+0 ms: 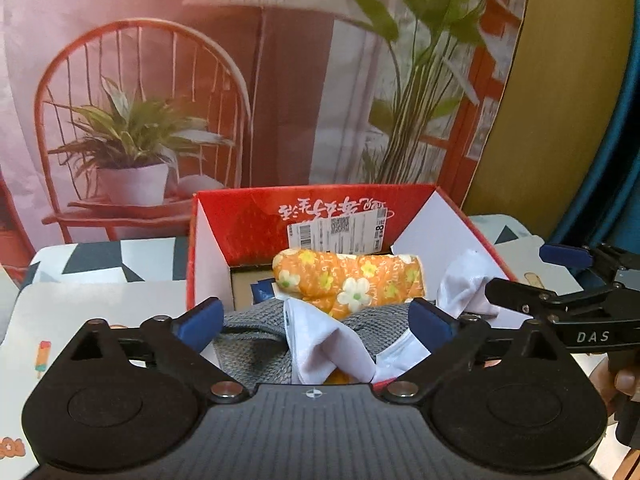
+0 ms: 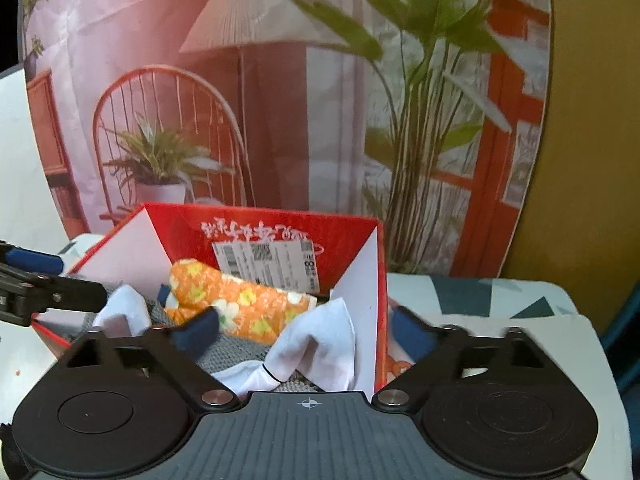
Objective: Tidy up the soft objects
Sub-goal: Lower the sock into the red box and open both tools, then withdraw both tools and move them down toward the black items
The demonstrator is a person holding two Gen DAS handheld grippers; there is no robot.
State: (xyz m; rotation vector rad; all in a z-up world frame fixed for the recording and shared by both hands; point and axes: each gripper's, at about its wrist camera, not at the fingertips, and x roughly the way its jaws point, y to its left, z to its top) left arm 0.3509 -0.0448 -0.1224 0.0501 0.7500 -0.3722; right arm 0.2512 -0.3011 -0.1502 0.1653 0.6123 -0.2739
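Floral roll (image 1: 348, 280) lies in box (image 1: 208, 248), behind socks (image 1: 332, 344).

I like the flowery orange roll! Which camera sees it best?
The left wrist view: the orange roll lies sideways in the red box, seen almost end to end. In the right wrist view the roll is slanted and partly hidden behind a blue fingertip.

One open red cardboard box (image 1: 248, 220) stands on the bench. Inside it lie one rolled orange cloth with white and yellow flowers (image 1: 348, 278), one grey knitted cloth (image 1: 256, 344), and two white socks, one near the middle (image 1: 320, 344) and one at the right wall (image 1: 464, 284). One white shipping label (image 1: 340, 232) is stuck on the far wall.
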